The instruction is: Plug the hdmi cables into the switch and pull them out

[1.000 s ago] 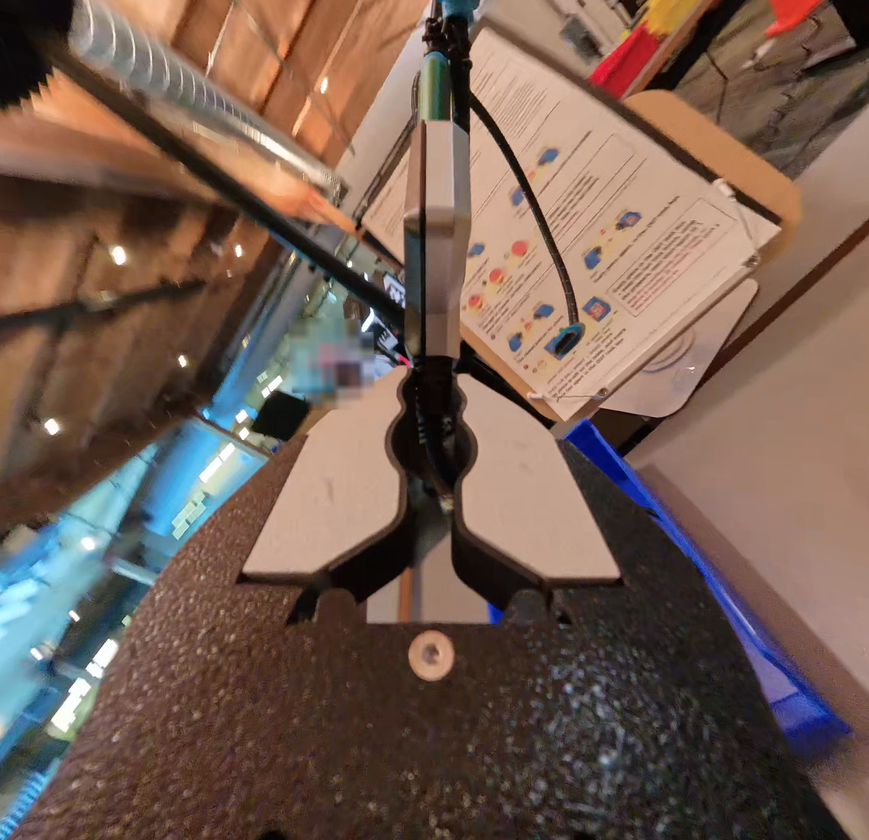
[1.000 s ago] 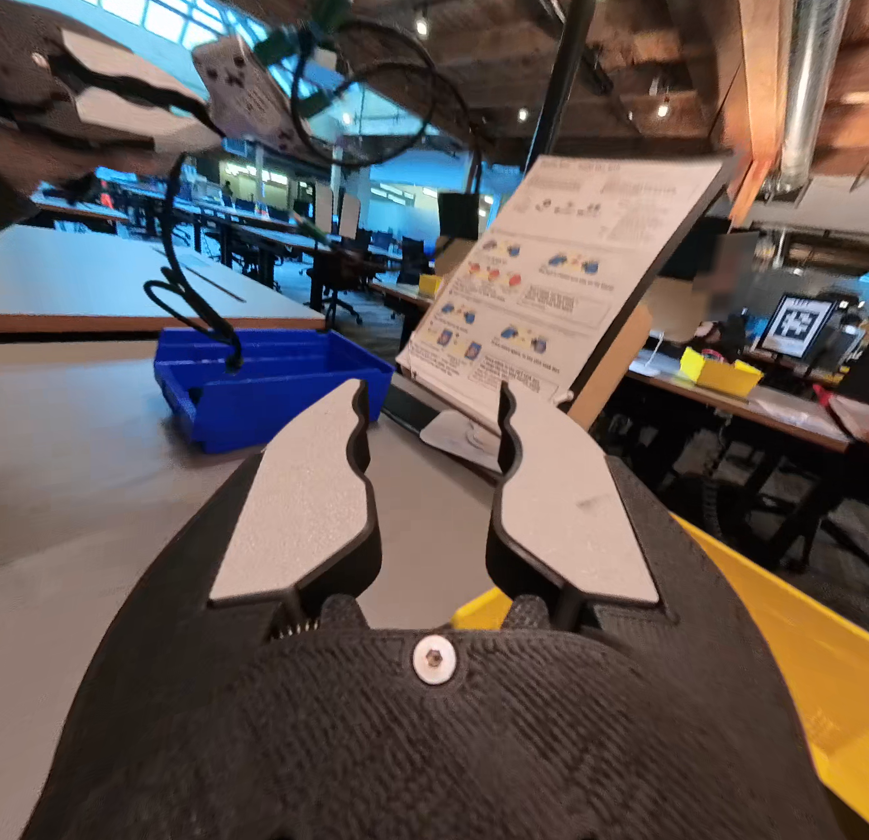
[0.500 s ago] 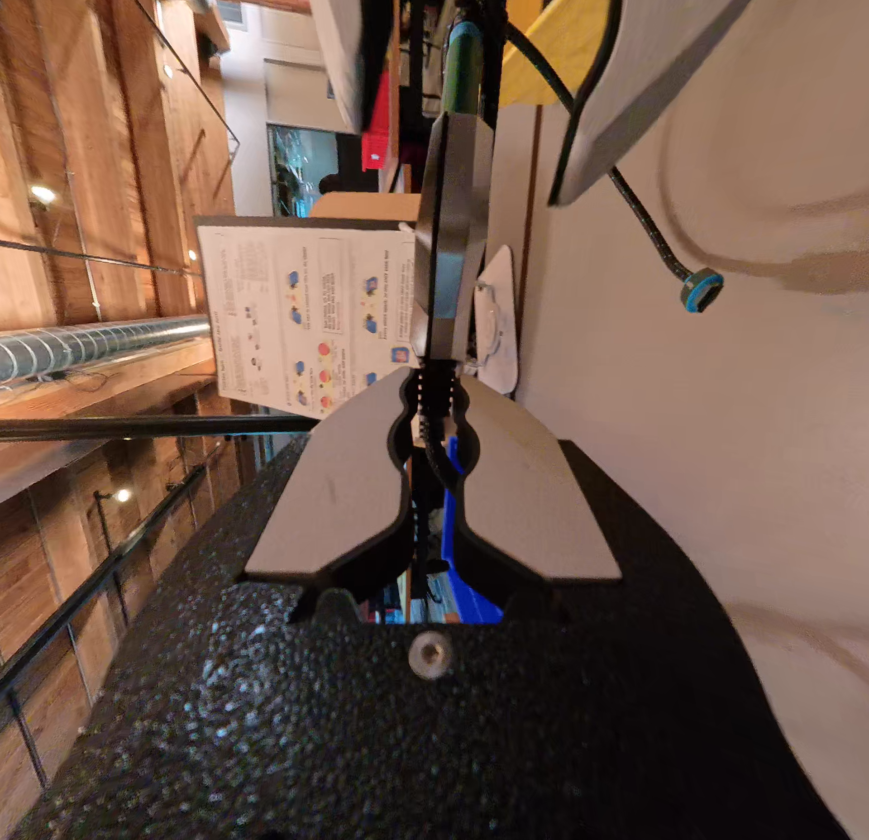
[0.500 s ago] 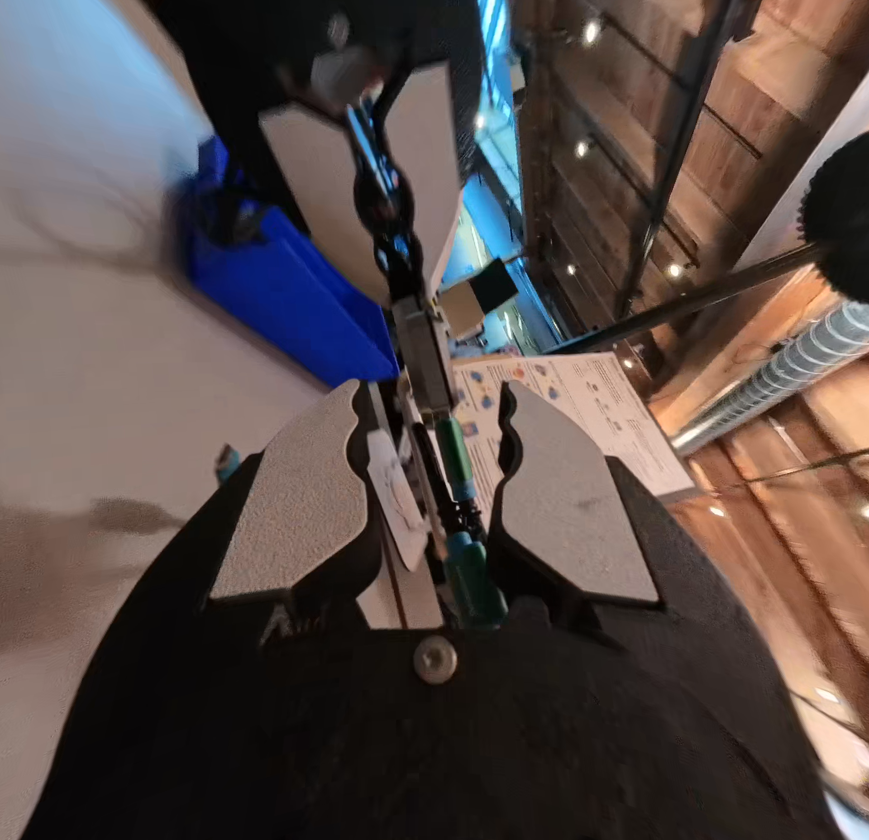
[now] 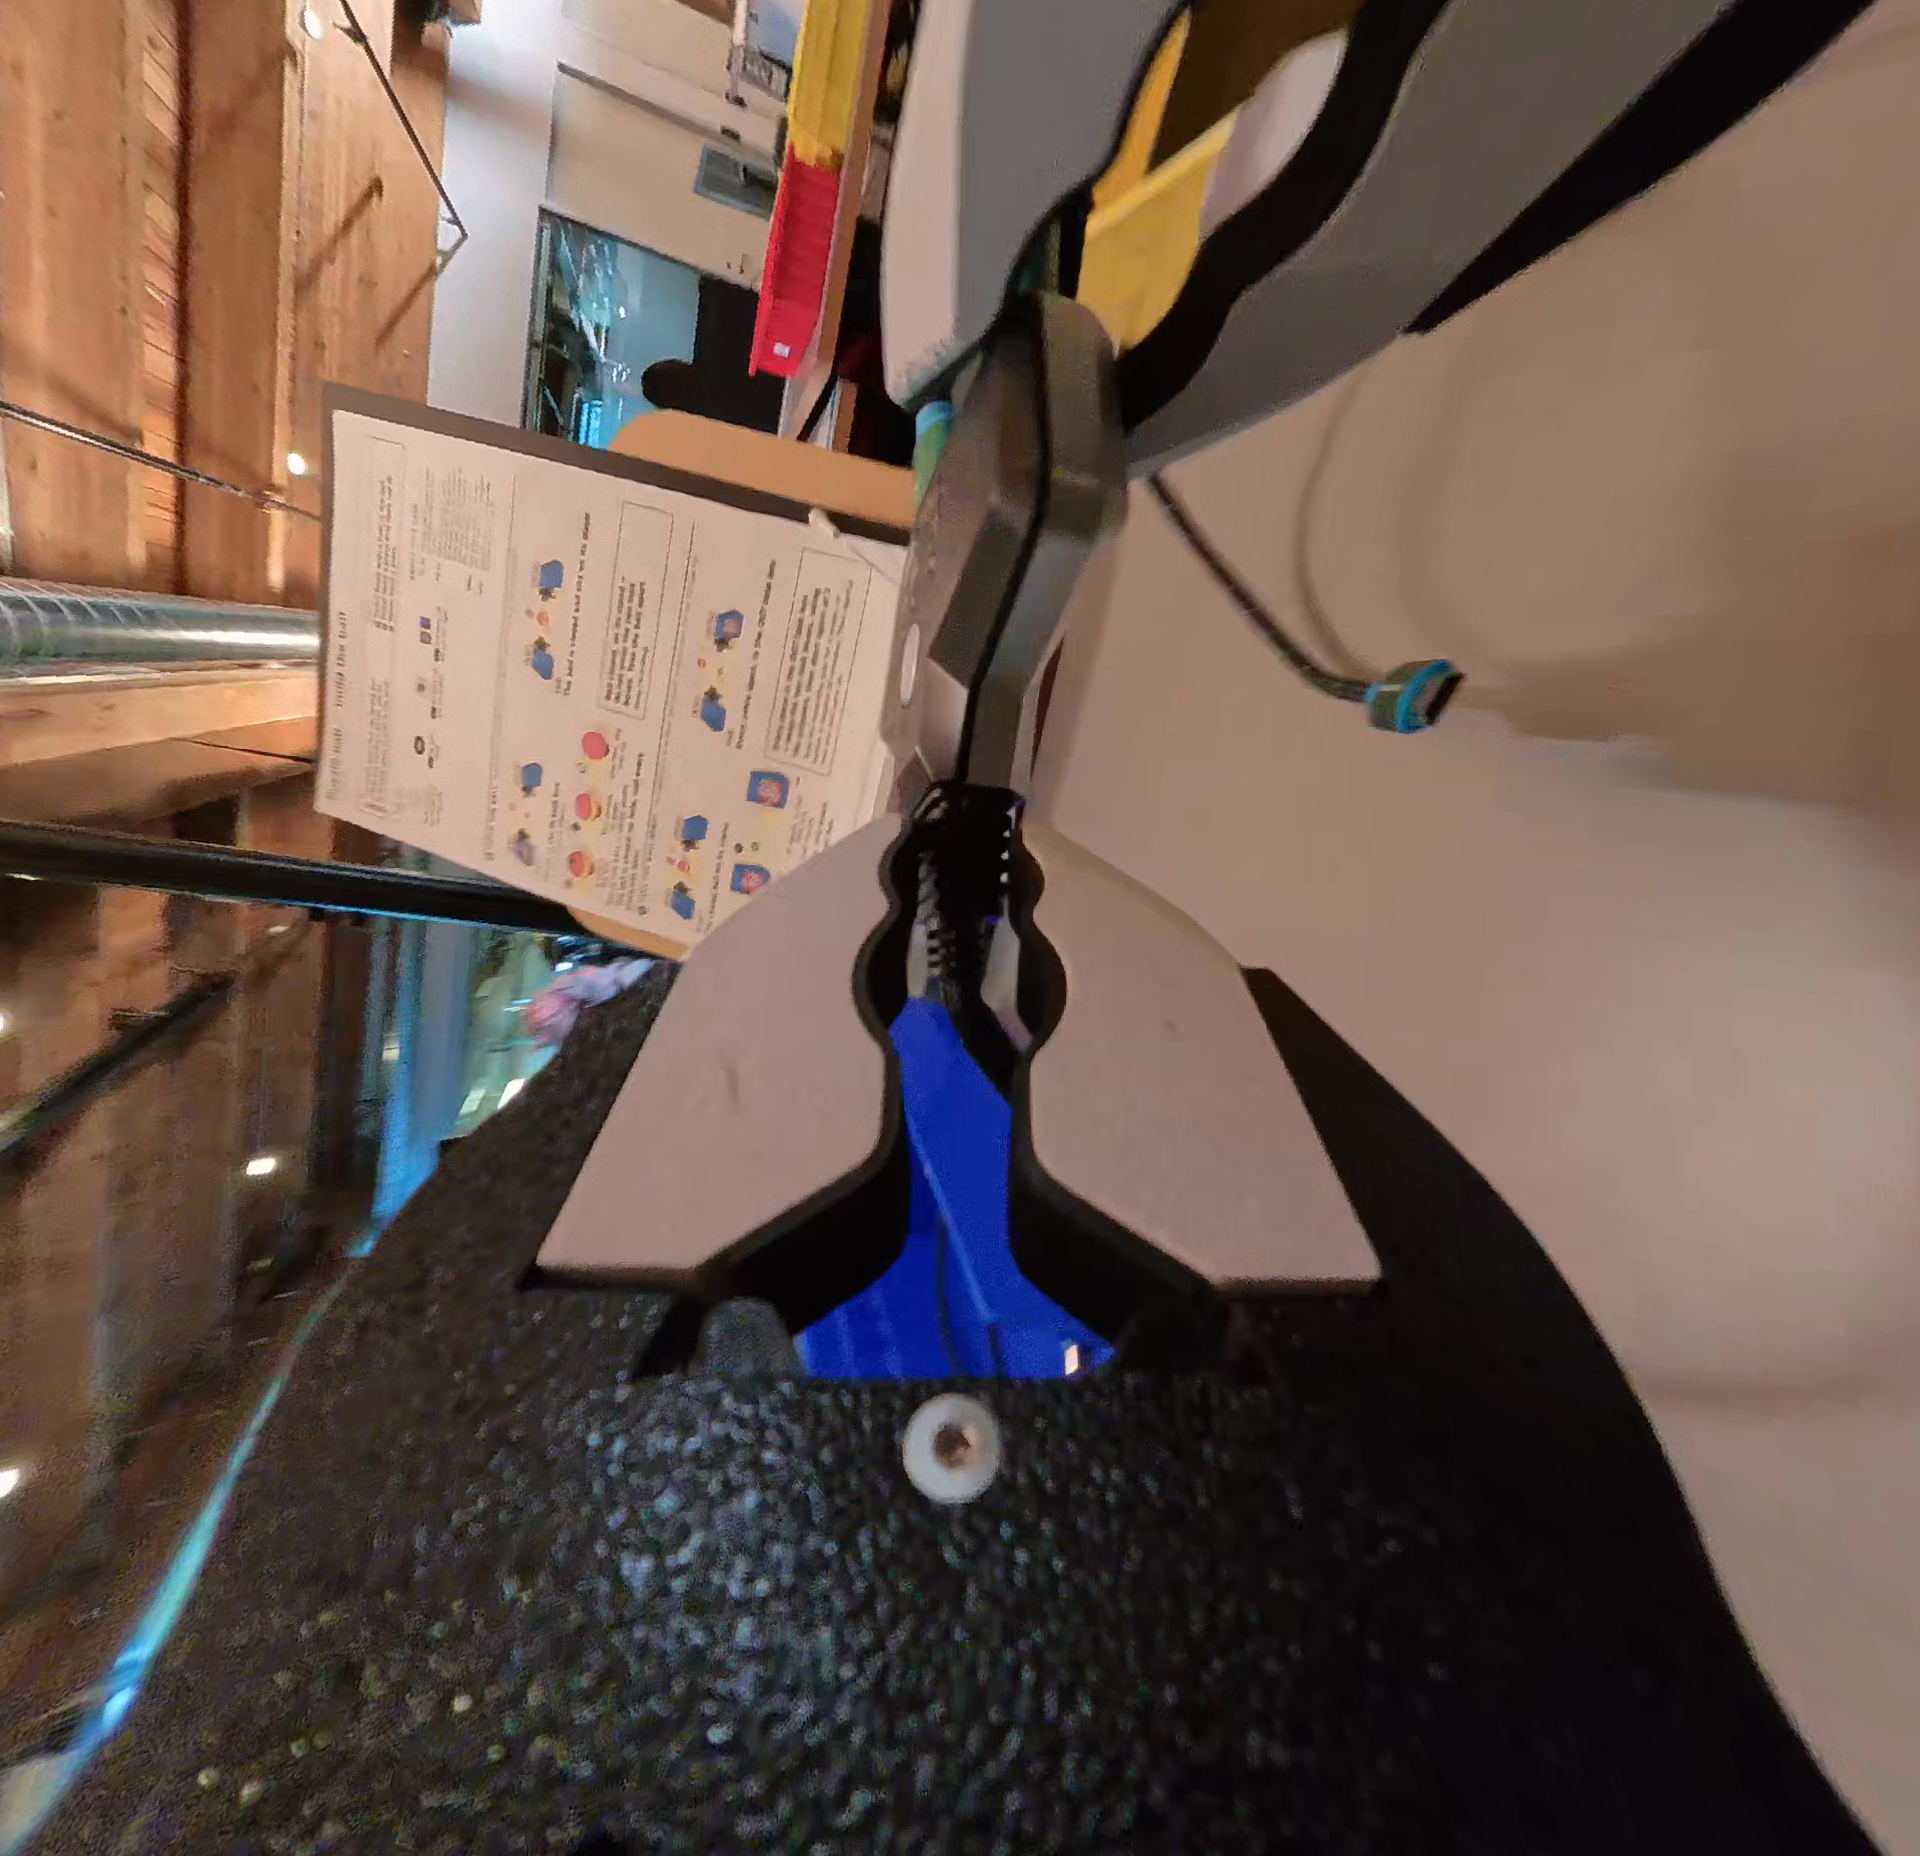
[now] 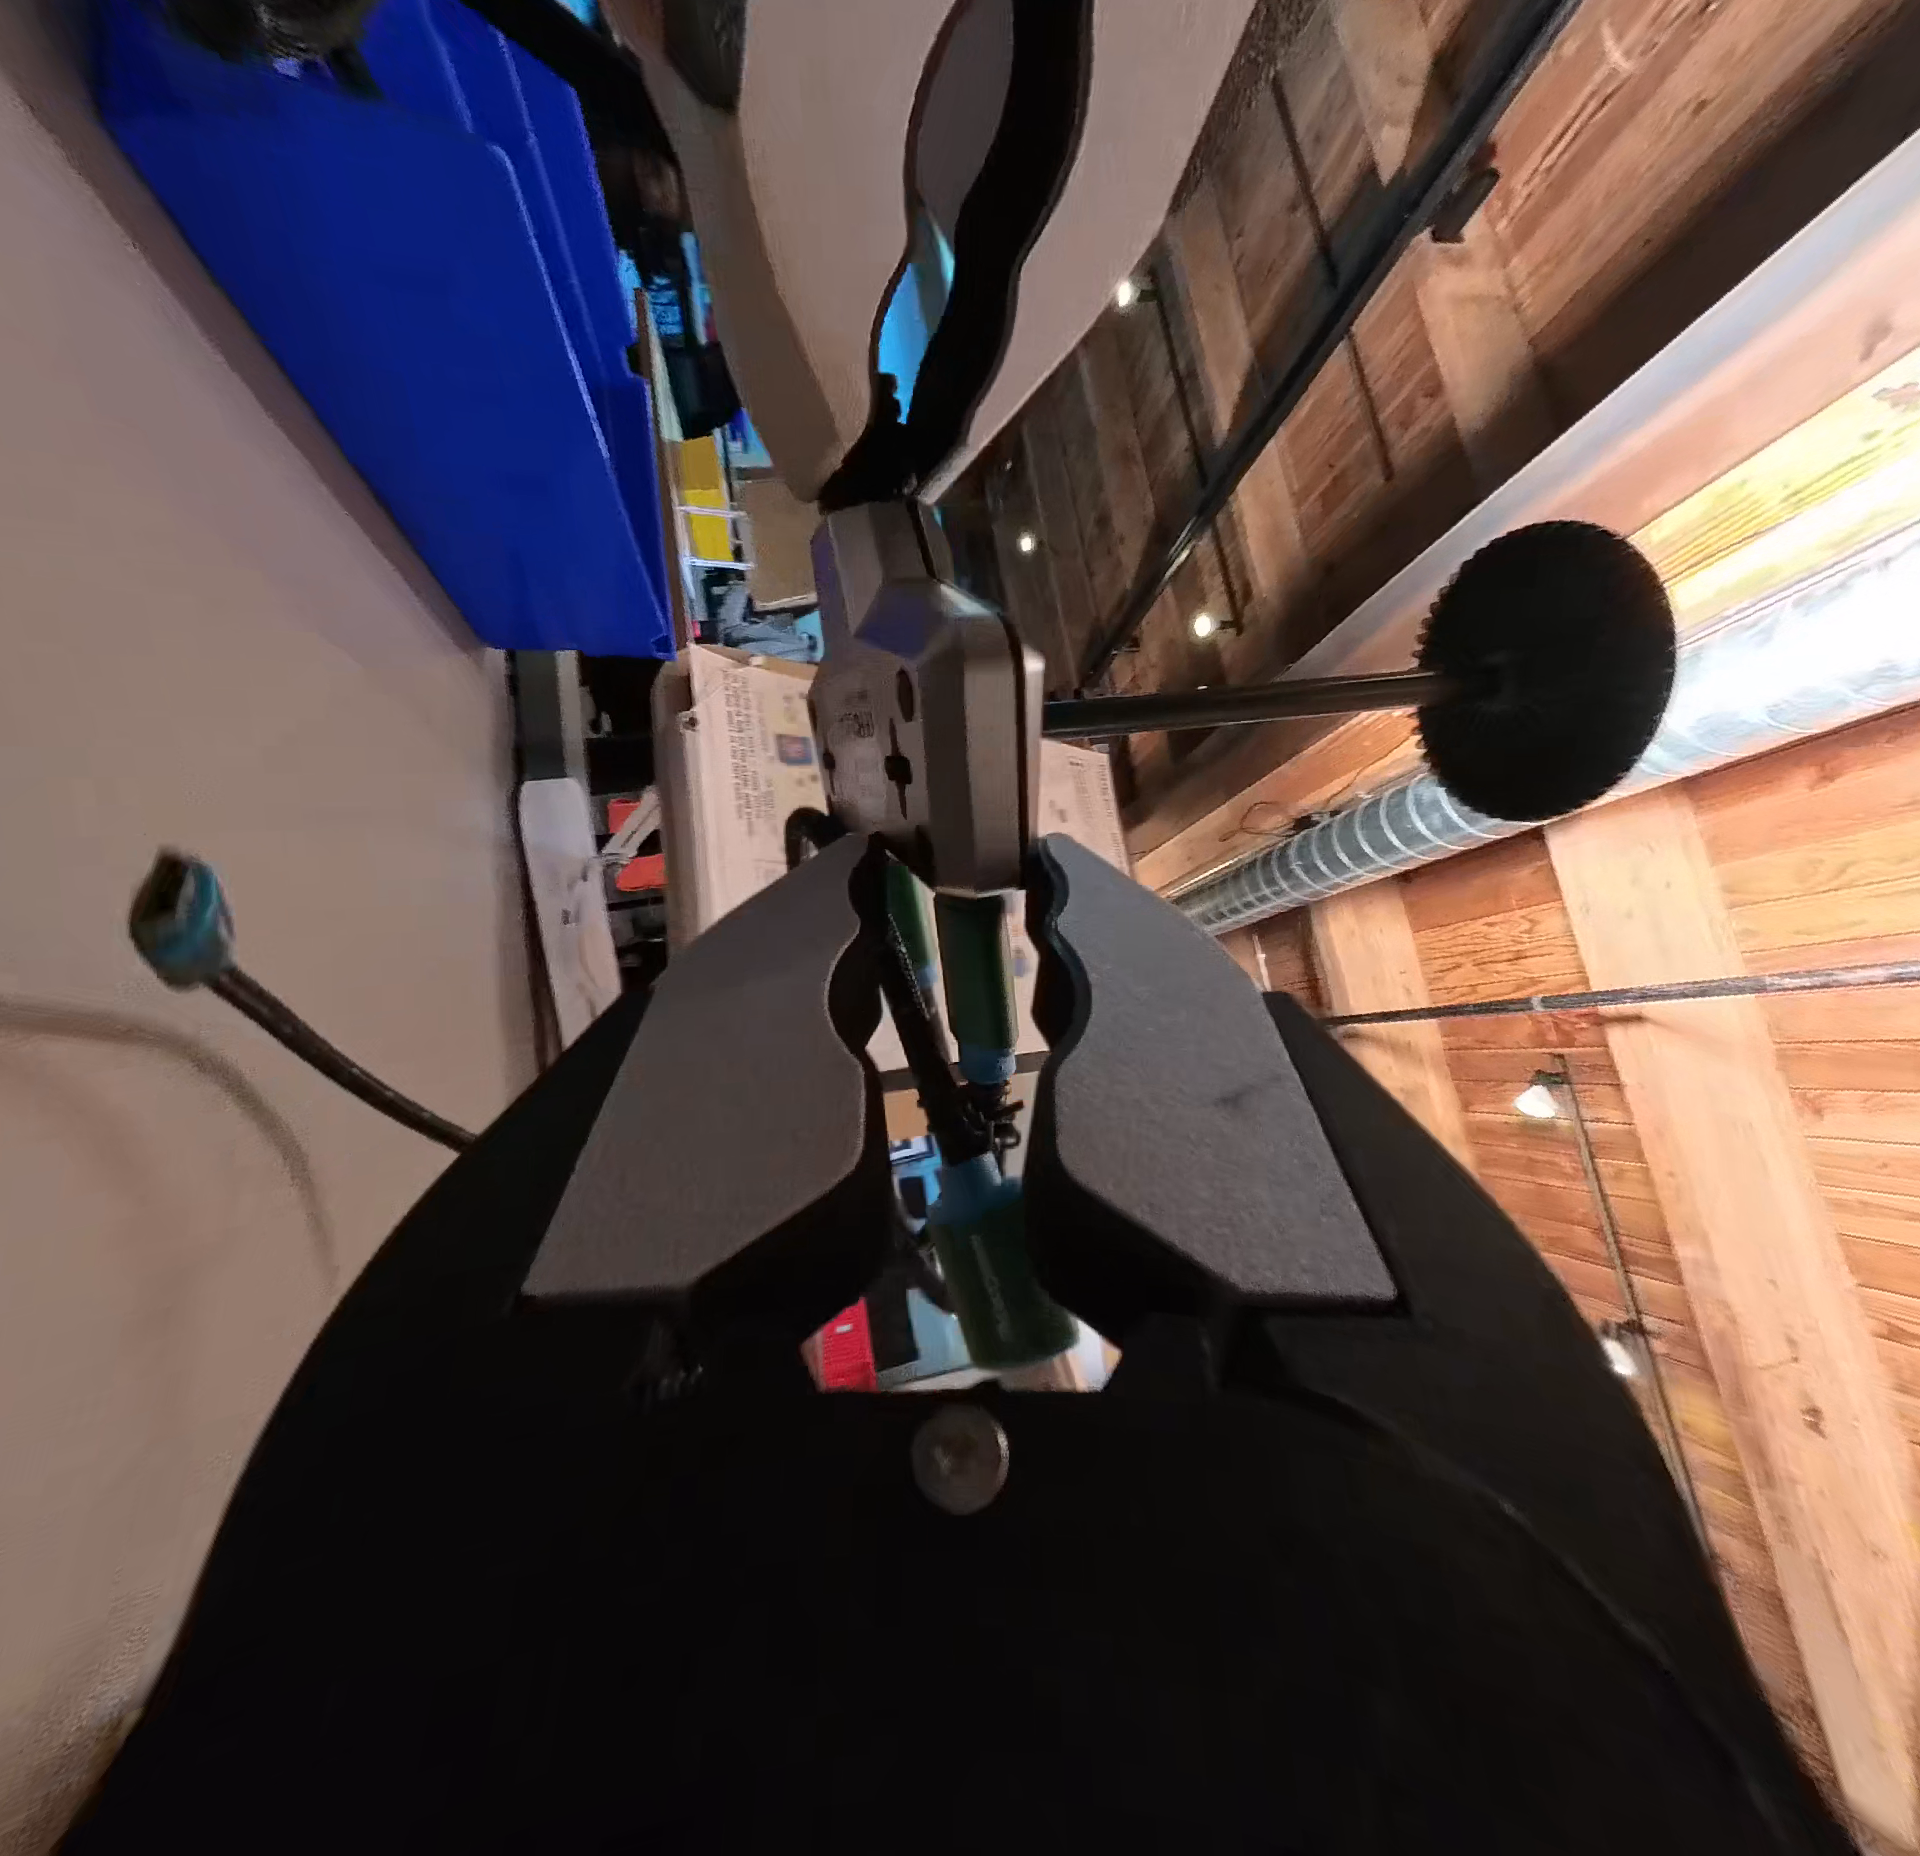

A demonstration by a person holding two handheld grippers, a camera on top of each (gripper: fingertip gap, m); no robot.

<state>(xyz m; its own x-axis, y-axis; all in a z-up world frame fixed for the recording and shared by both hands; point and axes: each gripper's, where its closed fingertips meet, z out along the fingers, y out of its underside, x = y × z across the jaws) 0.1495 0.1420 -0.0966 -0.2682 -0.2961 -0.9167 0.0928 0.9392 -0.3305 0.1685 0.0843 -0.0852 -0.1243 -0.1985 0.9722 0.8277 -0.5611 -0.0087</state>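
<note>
My left gripper (image 5: 961, 840) is shut on the black ribbed cable end of the grey HDMI switch (image 5: 1023, 518) and holds it in the air. The switch also shows in the right wrist view (image 6: 920, 726). My right gripper (image 6: 951, 856) faces it from the other end. Its jaws are partly closed around a green HDMI plug (image 6: 971, 965) seated in the switch, with gaps on both sides. A second green and teal plug (image 6: 997, 1287) hangs deeper between the jaws. A loose teal-tipped plug (image 5: 1418, 692) dangles over the table, and it also shows in the right wrist view (image 6: 177, 913).
A blue bin (image 6: 416, 300) stands on the pale table (image 5: 1455, 975). An instruction sheet (image 5: 582, 663) leans on a stand behind it. A yellow bin (image 5: 1143, 196) shows past the right gripper. A black pole with a round brush-like end (image 6: 1538, 663) is to the right.
Both views have rolled sideways. My right gripper has come up to the switch, and its jaws have narrowed around the green plug. My left gripper keeps its hold on the switch cable.
</note>
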